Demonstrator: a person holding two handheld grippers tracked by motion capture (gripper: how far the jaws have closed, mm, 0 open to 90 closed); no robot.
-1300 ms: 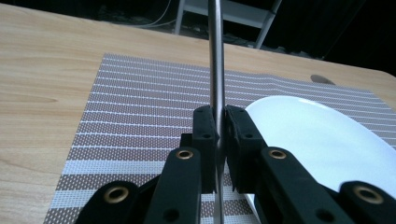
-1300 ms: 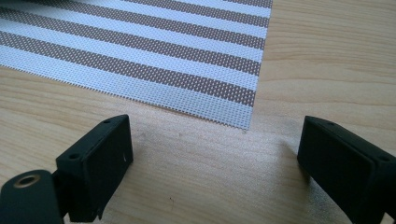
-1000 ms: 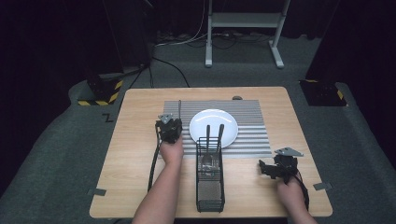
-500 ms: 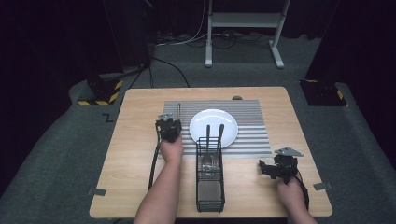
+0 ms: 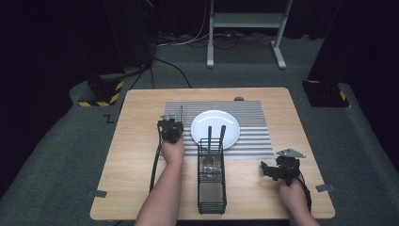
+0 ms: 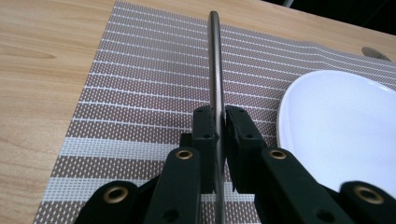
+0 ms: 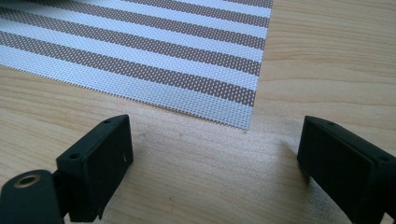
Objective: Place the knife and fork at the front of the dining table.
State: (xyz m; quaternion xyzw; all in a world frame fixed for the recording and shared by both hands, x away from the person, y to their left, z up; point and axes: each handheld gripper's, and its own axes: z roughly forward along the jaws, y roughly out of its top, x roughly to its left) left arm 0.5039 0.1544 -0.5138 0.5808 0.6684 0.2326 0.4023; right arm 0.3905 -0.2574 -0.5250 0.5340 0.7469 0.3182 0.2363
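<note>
My left gripper (image 5: 171, 123) (image 6: 220, 116) hovers over the left part of the striped placemat (image 5: 254, 123) (image 6: 140, 88), just left of the white plate (image 5: 215, 127) (image 6: 336, 126). Its jaws are shut on a thin metal utensil (image 5: 181, 113) (image 6: 214, 60), seen edge-on, which points away along the mat. Which kind of utensil it is I cannot tell. My right gripper (image 5: 267, 170) (image 7: 215, 144) rests low over bare wood at the front right, beside the mat's near corner (image 7: 140, 51). It is open with nothing between its fingers.
A black wire basket (image 5: 211, 190) stands at the front middle of the wooden table (image 5: 136, 141). It holds a glass (image 5: 210, 165) and two dark upright handles (image 5: 216, 134). A small dark object (image 5: 239, 99) lies at the mat's far edge.
</note>
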